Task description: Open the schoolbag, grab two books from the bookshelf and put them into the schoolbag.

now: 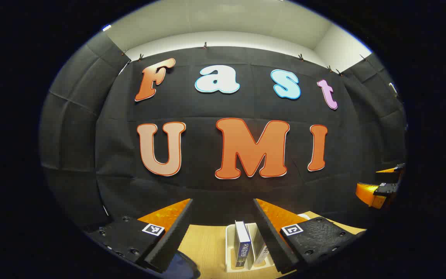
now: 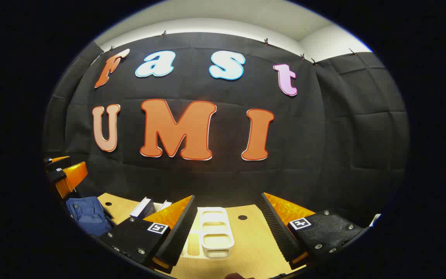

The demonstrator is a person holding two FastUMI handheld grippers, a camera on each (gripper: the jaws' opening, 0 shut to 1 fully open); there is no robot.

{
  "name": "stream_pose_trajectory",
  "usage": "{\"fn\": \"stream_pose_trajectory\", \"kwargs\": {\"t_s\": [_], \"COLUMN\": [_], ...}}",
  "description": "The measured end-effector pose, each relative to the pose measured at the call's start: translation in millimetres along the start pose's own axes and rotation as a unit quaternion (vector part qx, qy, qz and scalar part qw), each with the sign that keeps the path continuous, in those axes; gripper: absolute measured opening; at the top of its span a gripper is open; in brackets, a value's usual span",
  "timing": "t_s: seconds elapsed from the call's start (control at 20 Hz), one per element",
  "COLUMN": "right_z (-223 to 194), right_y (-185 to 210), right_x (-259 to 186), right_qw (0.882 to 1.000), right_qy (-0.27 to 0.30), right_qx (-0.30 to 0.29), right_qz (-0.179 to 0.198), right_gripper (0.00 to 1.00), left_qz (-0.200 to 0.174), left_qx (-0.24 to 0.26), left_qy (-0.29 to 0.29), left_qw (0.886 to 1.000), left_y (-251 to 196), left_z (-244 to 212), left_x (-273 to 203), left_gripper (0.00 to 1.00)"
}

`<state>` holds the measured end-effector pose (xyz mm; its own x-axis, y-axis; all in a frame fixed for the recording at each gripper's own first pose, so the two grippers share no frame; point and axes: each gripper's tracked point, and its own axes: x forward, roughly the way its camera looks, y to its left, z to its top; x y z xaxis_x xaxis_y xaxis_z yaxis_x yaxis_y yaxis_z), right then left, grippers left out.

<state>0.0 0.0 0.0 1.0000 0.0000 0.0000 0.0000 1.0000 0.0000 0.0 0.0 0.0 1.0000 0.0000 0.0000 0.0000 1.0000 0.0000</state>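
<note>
Schoolbag (image 2: 87,215) lies on the table (image 2: 246,236) at the left, whether unzipped I cannot tell. Books (image 1: 243,244) stand in the white rack (image 1: 229,244). Both grippers, left (image 1: 223,232) and right (image 2: 227,232), hover with jaws open and empty; apparently nothing is packed yet.

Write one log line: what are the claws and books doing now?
left claw open, empty | right claw open, empty | upright books in white plastic rack | dark blue fabric schoolbag untouched

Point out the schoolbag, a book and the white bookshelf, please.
schoolbag (image 2: 87,215): right gripper view, on its blue front fabric.
book (image 1: 243,244): left gripper view, on the upright spine.
bookshelf (image 2: 215,232): right gripper view, on a white divider.
</note>
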Motion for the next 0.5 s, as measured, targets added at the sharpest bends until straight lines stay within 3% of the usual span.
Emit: {"fn": "stream_pose_trajectory", "kwargs": {"t_s": [0.5], "right_z": [-16], "right_y": [6], "right_x": [8], "right_qw": [0.999], "right_qy": [0.017], "right_qx": [0.024], "right_qz": [0.036], "right_gripper": [0.97], "left_qz": [0.001], "left_qx": [0.004], "left_qy": [0.009], "left_qw": [1.0], "left_y": [-35], "left_z": [-10], "left_x": [-11], "left_gripper": [0.94]}}
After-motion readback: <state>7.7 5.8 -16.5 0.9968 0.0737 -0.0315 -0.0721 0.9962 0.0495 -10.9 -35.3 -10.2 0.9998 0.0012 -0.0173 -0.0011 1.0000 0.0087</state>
